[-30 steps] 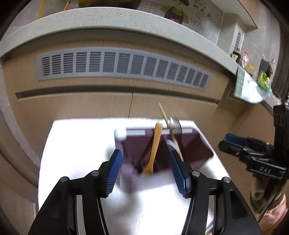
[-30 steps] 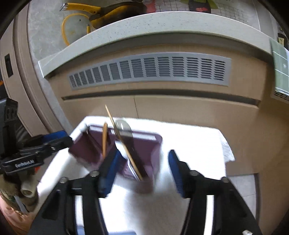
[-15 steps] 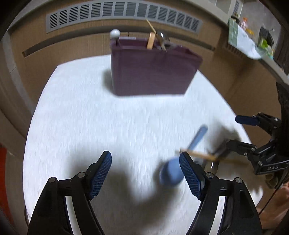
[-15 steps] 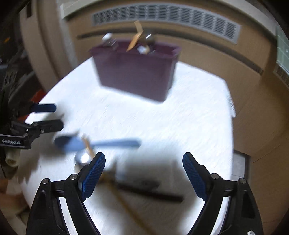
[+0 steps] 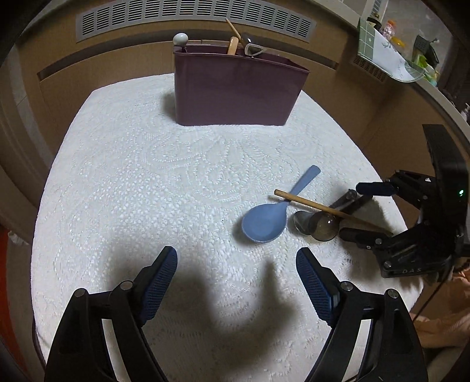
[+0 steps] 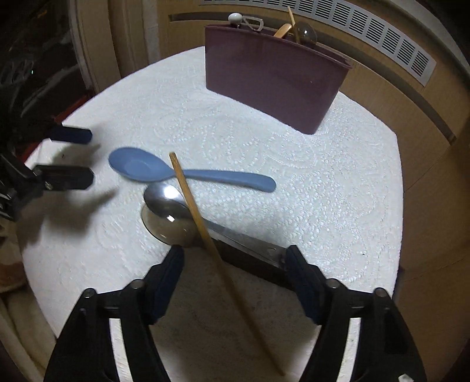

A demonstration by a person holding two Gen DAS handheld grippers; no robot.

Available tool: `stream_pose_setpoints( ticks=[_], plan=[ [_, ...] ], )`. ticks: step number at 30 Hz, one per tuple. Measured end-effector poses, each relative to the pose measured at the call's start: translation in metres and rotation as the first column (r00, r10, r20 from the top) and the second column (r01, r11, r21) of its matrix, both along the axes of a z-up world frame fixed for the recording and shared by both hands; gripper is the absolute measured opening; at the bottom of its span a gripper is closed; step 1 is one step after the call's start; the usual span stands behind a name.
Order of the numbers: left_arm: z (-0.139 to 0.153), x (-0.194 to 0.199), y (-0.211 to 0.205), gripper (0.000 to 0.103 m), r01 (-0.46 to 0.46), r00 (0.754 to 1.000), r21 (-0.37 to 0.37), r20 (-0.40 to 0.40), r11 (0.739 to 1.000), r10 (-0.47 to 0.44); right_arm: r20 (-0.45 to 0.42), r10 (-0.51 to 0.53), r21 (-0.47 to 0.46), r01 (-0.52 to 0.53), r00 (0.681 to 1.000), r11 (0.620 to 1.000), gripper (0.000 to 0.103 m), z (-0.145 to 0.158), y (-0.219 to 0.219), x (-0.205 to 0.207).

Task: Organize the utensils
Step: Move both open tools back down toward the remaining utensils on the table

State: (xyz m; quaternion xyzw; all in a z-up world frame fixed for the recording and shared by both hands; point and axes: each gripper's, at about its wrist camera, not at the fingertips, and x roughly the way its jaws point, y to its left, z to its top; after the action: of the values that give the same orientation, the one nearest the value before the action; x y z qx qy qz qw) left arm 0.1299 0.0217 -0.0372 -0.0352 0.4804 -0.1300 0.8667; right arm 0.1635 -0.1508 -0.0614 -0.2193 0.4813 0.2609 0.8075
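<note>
A dark purple utensil holder [image 5: 235, 88] [image 6: 273, 79] stands at the far side of the white lace tablecloth [image 5: 147, 191], with several utensils in it. A blue spoon [image 5: 268, 219] [image 6: 164, 172], a wooden chopstick [image 5: 323, 207] [image 6: 202, 229], a metal spoon [image 6: 164, 198] and a dark ladle [image 5: 324, 229] [image 6: 167, 227] lie in a pile on the cloth. My left gripper [image 5: 236, 271] is open and empty, just short of the blue spoon. My right gripper [image 6: 235, 264] is open, low over the chopstick and the ladle handle, which pass between its fingers.
A wooden wall with a grey vent [image 5: 191, 17] runs behind the table. A counter with a glass tray and bottles [image 5: 390, 55] is at the far right. The table's round edge [image 6: 399, 205] drops off on all sides.
Both grippers have dropped from above the holder and pulled back to the near part of the table. The loose utensil pile has come into view under them. Both stay open.
</note>
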Motion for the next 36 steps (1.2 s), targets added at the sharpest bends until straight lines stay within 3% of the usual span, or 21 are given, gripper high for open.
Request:
stream_pose_setpoints(
  ticks=[4,7,13,18,22,27,30,36],
  plan=[
    [-0.003,0.006,0.007,0.085,-0.022,1.0,-0.009,-0.018,1.0,0.022,0.02,-0.016,0.016,0.016,1.0,1.0,0.078,-0.006,0.001,0.015],
    [-0.006,0.009,0.01,0.085,-0.035,0.999,-0.007,-0.03,0.999,0.034,0.007,-0.028,0.063,0.028,1.0,0.998,0.065,-0.007,0.012,0.036],
    [-0.015,0.015,0.024,0.085,-0.076,0.995,0.002,-0.061,0.997,0.076,0.05,-0.047,0.076,0.043,0.998,0.996,0.064,-0.007,0.037,0.083],
    [-0.018,0.022,0.035,0.085,-0.114,0.99,-0.022,-0.084,0.993,0.112,-0.06,-0.176,0.16,0.184,0.982,0.97,0.069,-0.005,0.018,0.118],
    [-0.019,0.029,0.032,0.085,-0.119,0.99,-0.025,-0.085,0.993,0.116,-0.079,-0.192,0.195,0.204,0.978,0.959,0.069,0.002,-0.007,0.097],
    [-0.015,0.036,0.021,0.085,-0.109,0.99,-0.055,-0.096,0.993,0.103,-0.066,-0.25,0.154,0.257,0.966,0.954,0.069,-0.004,-0.039,0.065],
    [-0.011,0.037,0.012,0.085,-0.097,0.992,-0.054,-0.089,0.994,0.092,-0.104,-0.283,0.211,0.3,0.953,0.93,0.07,-0.003,-0.053,0.047],
    [-0.001,0.035,0.01,0.085,-0.114,0.992,-0.036,-0.062,0.993,0.112,-0.243,-0.098,0.384,0.188,0.965,0.904,0.068,-0.002,-0.011,0.019]
  ],
)
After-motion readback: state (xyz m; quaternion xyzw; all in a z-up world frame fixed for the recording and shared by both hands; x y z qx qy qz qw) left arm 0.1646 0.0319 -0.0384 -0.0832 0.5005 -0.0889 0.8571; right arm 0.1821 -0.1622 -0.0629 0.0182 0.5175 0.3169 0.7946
